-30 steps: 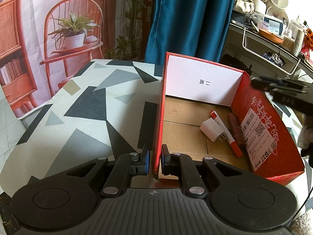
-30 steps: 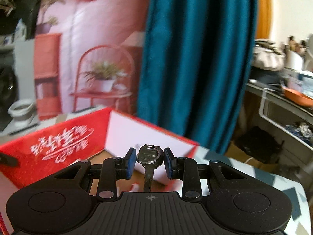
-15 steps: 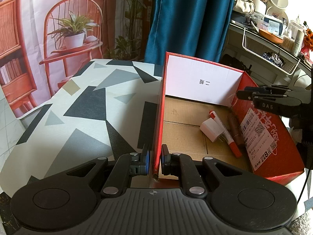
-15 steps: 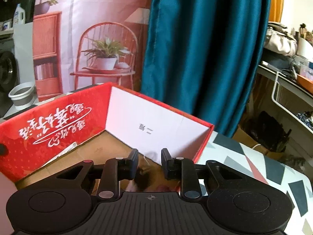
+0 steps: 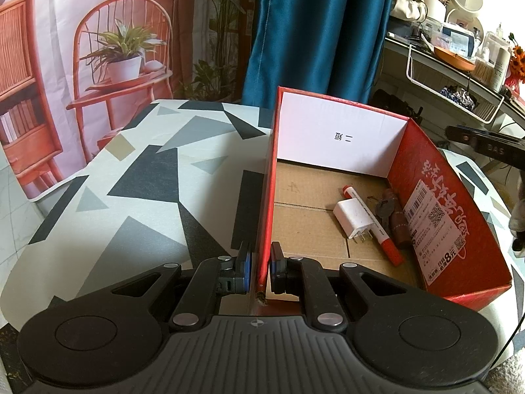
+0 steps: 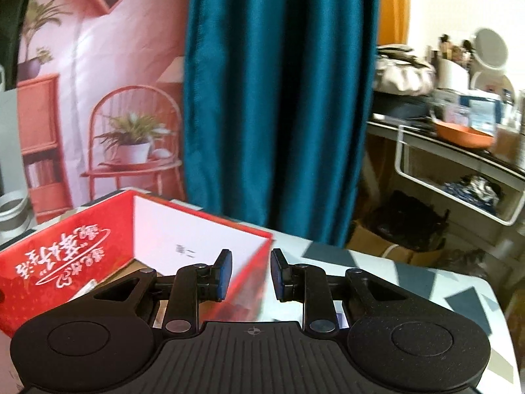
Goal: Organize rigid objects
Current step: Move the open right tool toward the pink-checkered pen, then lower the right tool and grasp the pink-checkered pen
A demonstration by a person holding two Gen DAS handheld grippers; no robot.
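While the left gripper (image 5: 260,264) pinched the red box's (image 5: 267,177) wall, the right gripper (image 6: 251,271) hung spread (nothing held) beside its far-right corner.

Our left tool (image 5: 261,267) clamped the near left wall of the red box (image 5: 426,151), which sat on the patterned surface (image 5: 137,190). Inside lay a white charger (image 5: 352,218) touching a red-capped marker (image 5: 372,225), with keys (image 5: 384,208) and a brown case (image 5: 398,221) beside the right wall. Our right tool (image 5: 459,136) hovered beyond that wall.
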